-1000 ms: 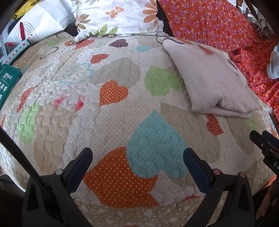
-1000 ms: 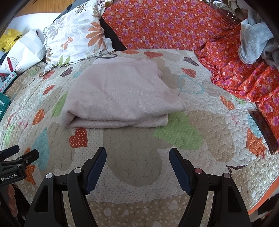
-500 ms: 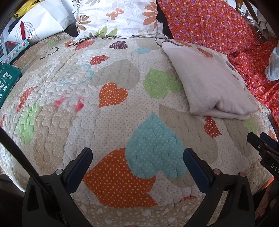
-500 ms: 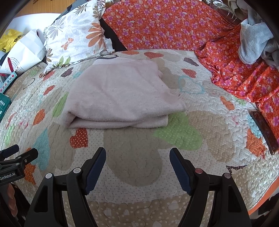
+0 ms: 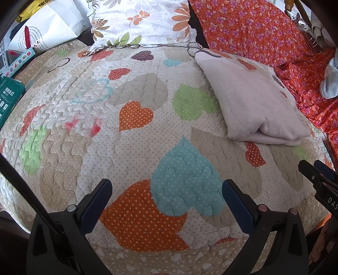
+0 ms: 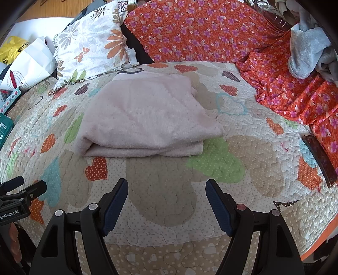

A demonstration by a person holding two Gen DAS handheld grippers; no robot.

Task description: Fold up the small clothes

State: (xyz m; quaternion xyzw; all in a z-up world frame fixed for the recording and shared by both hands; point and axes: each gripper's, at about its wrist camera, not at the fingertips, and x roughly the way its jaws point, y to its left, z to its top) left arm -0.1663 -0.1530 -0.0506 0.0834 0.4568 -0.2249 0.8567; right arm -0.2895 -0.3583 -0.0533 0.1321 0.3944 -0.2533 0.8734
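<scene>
One folded garment (image 6: 145, 118) lies on one quilt (image 6: 164, 190).

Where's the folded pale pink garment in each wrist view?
Left wrist: folded pale pink garment upper right, beyond the open tongs.
Right wrist: garment centre, just past the open tongs.
Shared landmark: floral pillow behind it.

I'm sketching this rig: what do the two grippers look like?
Both match: the left gripper and right gripper have black angular plastic arms with round silver or reddish pins and dark-blue ribbed pads. White lettering marks each body's side. No sleeves show.
</scene>
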